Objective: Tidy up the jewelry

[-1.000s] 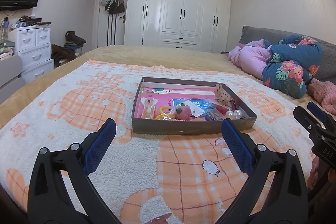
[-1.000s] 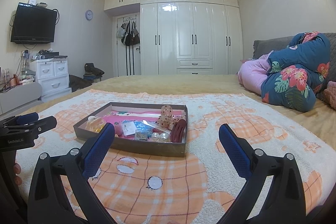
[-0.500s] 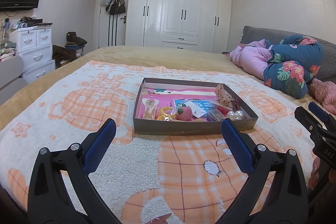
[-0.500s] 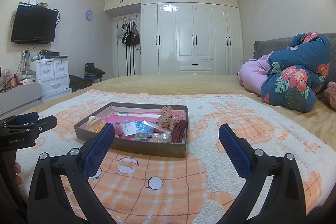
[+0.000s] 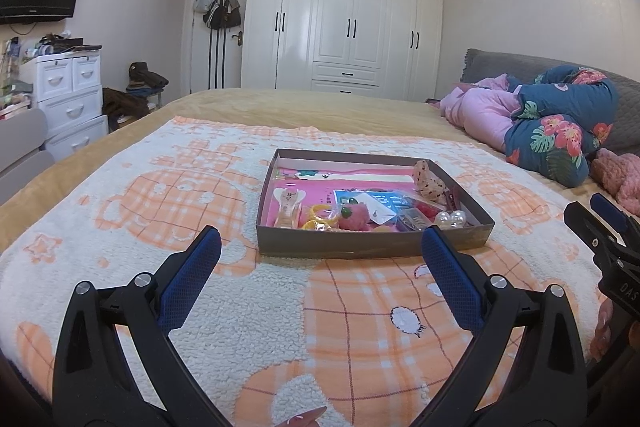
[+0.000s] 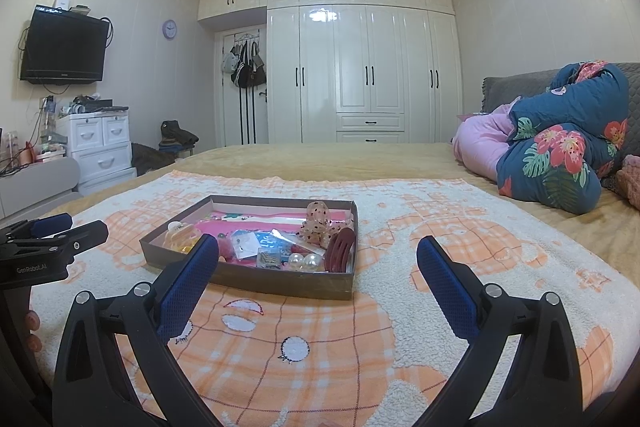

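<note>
I had the left claw (image 5: pixel 320 247) spread wide with nothing between its blue pads, hanging over the near part of the blanket (image 5: pixel 224 331). My right claw (image 6: pixel 318 255) was just as wide apart and just as empty, over the same near edge; each claw showed at the side of the other's view. Past the fingertips, toward the middle of the blanket, lay the shallow brown box (image 5: pixel 372 247). Inside it, along its near wall, I saw yellow rings (image 5: pixel 316 215), a fuzzy pink ball (image 5: pixel 354 217) and two pearl beads (image 5: pixel 451 218) at the near right corner. A spotted bow (image 6: pixel 318 223) sat by the right wall. Beyond the blanket, by the bed's far right edge, a floral quilt (image 6: pixel 568 151) was heaped.
</note>
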{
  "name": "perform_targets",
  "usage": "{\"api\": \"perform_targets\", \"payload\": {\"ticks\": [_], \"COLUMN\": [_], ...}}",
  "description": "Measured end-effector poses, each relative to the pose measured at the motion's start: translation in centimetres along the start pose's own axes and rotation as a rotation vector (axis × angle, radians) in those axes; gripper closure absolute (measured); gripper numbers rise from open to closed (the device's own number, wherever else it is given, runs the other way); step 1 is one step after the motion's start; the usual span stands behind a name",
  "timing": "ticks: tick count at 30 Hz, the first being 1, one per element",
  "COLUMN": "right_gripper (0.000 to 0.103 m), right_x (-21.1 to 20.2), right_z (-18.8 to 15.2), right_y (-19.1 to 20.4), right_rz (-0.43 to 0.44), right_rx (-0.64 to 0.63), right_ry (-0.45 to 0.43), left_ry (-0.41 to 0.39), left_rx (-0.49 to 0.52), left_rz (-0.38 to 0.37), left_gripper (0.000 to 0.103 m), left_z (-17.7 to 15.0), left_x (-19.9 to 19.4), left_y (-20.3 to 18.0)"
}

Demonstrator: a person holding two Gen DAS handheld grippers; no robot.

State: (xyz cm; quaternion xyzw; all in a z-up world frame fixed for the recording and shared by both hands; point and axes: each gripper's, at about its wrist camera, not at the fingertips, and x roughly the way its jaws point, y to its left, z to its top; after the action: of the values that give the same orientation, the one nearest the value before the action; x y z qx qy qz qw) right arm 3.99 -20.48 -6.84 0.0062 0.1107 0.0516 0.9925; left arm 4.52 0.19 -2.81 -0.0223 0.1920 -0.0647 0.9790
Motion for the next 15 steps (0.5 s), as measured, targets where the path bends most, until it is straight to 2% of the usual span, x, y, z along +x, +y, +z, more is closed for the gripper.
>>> {"api": "perform_targets", "payload": {"ticks": [15], "right_gripper": [0.006], "right_x": [0.0], "right_z": [-0.06], "right_y": [-0.13], "right_rz": [0.001], "right_rx": [0.001], "right_ry": [0.002], "left_ry": [0.001], "left_rx": [0.0], "left_rz": [0.002], "left_gripper": [0.011], "left_z": [0.04], "left_x": [-0.03], "left_y": [0.15]}}
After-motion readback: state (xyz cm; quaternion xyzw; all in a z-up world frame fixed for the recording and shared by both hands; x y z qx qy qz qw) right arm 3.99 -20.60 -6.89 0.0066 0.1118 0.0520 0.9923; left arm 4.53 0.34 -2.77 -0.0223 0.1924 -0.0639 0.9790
